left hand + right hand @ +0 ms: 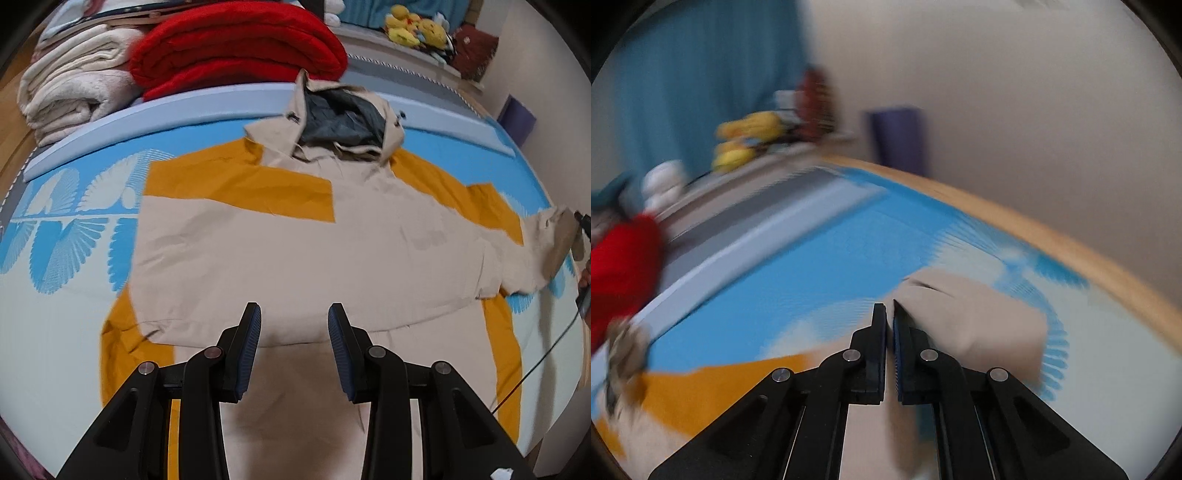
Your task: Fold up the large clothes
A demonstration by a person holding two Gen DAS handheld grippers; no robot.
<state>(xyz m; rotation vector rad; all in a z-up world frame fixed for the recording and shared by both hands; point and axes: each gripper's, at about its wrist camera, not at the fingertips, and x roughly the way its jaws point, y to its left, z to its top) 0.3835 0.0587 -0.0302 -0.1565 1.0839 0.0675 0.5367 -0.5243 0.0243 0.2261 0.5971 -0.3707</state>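
A large beige and mustard hooded jacket [295, 236] lies spread flat on the blue and white patterned bed cover [66, 332], hood [343, 122] toward the far side. My left gripper [294, 314] hovers open over the jacket's near hem with nothing between its fingers. At the far right edge of the left wrist view, the sleeve end [557, 236] is raised beside my right gripper [581, 221]. The right wrist view is blurred; there my right gripper [889, 306] is shut, with the beige sleeve [979, 321] bunched against its right finger and hanging over the bed.
Folded red blanket [236, 44] and cream blankets [74, 85] are stacked at the far left of the bed. Yellow plush toys [413, 27] sit on a ledge behind. A wall and a purple object [897, 136] stand beyond the bed's wooden edge [1071, 240]. A thin cable [535, 369] trails at right.
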